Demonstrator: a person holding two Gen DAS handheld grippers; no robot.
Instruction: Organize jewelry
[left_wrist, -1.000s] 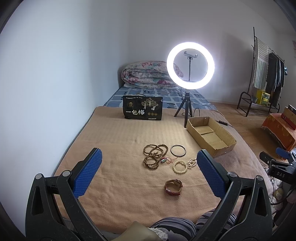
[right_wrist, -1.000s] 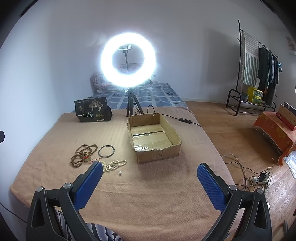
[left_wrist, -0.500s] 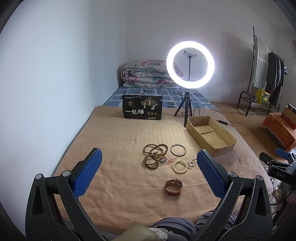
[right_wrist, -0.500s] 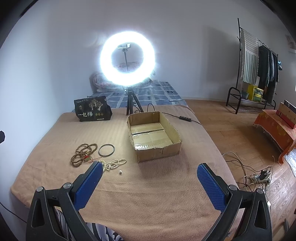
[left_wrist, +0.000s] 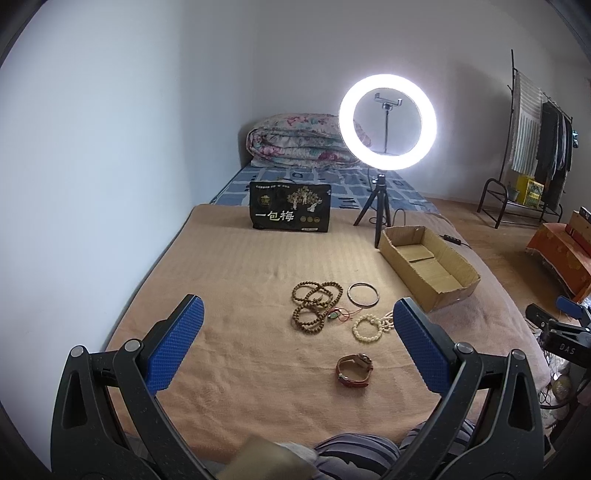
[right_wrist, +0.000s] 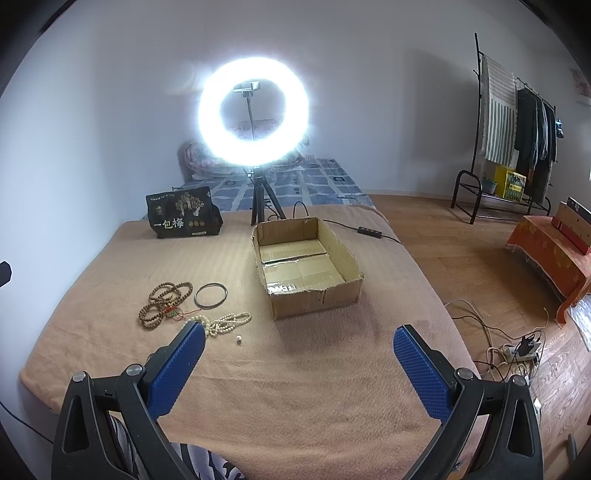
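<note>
Hovering w/ both grippers' fingers spread, empty: left gripper (left_wrist: 295, 345) faces beads (left_wrist: 317, 305); cardboard box (right_wrist: 334, 295) waits at 2 o'clock for sorting.

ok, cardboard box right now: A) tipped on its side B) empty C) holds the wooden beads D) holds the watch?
B: the cardboard box stands upright with a bare floor, while the watch and wooden beads lie on the blanket outside it.
</note>
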